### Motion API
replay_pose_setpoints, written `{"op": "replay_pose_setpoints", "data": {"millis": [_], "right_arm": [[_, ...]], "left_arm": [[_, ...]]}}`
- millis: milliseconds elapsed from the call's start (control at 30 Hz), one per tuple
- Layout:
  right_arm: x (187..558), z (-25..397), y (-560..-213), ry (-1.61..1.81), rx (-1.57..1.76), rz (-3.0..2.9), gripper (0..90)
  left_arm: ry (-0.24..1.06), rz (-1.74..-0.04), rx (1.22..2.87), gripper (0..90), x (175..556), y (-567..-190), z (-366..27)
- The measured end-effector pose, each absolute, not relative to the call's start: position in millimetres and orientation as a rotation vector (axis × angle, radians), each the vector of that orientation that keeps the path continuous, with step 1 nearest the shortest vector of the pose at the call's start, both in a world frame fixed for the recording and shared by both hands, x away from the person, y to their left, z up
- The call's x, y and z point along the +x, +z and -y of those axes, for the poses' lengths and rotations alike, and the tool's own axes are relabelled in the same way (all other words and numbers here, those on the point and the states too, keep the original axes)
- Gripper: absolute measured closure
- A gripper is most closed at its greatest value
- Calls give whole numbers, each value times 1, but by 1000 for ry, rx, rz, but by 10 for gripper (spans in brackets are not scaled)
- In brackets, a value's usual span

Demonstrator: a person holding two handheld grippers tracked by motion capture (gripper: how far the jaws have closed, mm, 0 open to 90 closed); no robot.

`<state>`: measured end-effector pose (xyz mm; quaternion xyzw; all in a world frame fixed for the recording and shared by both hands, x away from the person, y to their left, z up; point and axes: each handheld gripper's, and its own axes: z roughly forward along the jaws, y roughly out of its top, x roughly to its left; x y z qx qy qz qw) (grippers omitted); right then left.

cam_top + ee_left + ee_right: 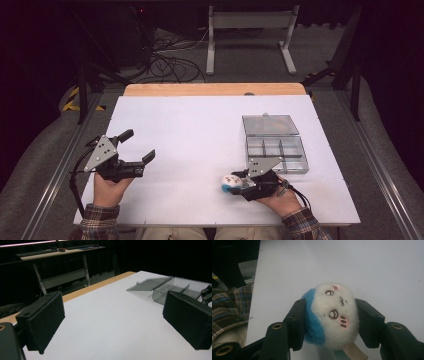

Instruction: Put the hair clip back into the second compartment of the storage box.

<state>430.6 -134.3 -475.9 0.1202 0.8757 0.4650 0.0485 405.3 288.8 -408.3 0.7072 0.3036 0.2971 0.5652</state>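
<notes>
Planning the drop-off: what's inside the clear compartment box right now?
The compartment box lies open, lid flat behind it; visible sections look empty. The right gripper hides its near corner.

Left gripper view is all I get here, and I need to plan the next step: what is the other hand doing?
Observer: The right gripper is shut on a small plush toy, white with a blue back and a drawn face.
Operator: Where is that on the table?
Observer: Near the person's edge of the table, just in front of the clear plastic box.
Operator: Is the box ready to take it?
Observer: Its lid lies open flat on the far side, and the high view shows several compartments that look empty.
</notes>
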Motion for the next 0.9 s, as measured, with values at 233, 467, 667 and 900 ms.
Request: {"op": "replay_pose_setpoints", "data": {"millis": [233,467,667,900], "right_arm": [[432,137,-474,1436,376,-2650,475],[432,140,-471,1445,394,-2600,479],[433,145,-468,1456,420,-2547,484],[434,149,-465,1452,449,-2507,488]], "left_arm": [[695,-711,1663,45,405,-408,-289],[697,-710,1663,45,405,-408,-289],[695,-712,1659,45,405,-408,-289],[692,-705,1658,45,405,-407,-291]]}}
